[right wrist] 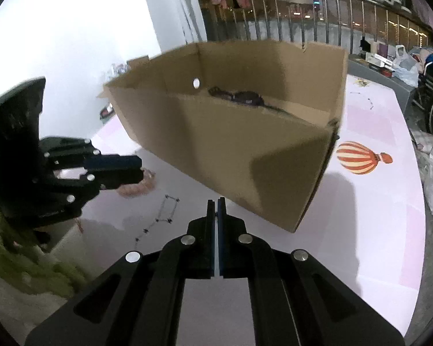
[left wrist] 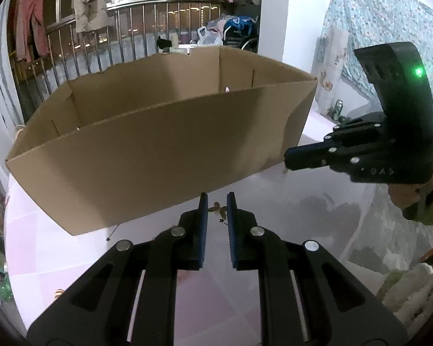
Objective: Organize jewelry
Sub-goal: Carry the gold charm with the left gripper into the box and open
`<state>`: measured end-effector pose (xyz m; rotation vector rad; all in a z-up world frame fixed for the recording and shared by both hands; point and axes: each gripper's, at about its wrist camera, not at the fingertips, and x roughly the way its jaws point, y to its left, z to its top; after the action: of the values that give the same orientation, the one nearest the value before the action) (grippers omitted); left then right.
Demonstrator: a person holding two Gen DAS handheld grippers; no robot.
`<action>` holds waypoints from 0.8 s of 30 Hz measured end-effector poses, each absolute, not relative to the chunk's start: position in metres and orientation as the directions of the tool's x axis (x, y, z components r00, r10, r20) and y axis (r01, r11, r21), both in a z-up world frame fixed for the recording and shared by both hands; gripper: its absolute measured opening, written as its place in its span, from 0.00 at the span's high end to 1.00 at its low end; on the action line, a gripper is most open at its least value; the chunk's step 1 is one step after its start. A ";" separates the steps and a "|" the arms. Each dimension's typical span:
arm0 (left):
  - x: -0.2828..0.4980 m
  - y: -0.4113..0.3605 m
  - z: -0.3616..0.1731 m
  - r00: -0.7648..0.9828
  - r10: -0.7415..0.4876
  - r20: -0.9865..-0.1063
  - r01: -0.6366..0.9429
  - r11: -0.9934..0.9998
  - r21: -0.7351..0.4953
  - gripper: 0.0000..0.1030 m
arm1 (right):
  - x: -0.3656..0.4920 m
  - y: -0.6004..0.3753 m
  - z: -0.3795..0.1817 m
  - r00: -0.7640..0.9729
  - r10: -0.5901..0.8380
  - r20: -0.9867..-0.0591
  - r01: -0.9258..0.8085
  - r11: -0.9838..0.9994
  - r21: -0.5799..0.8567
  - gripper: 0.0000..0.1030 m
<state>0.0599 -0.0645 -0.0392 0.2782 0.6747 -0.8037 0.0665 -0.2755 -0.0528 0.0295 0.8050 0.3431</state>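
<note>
The left tongs [left wrist: 217, 199] are held narrowly apart above a butterfly pendant [left wrist: 218, 209]; the right tongs [right wrist: 216, 201] are closed empty beside the cardboard box [right wrist: 245, 144].

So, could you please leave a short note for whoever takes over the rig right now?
Left hand-held gripper: slightly open, empty, low over the table, above a small butterfly shape that may be jewelry or a print.
Right hand-held gripper: shut, nothing clearly visible between its pads.
Done: dark jewelry already lies inside the cardboard box.
Left: a thin chain and a pinkish bracelet lie on the table in front of the box and probably go in next.
</note>
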 end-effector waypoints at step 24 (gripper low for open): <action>0.144 -0.083 0.039 0.527 -0.593 -0.609 0.703 0.706 -0.078 0.89 | 0.123 -0.289 0.038 0.811 0.263 -0.523 -0.258 0.962 0.084 0.98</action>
<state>0.1437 -0.0834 0.0394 0.1855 0.6529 -0.7797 0.1235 -0.2895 0.0380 0.0094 0.5600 0.2785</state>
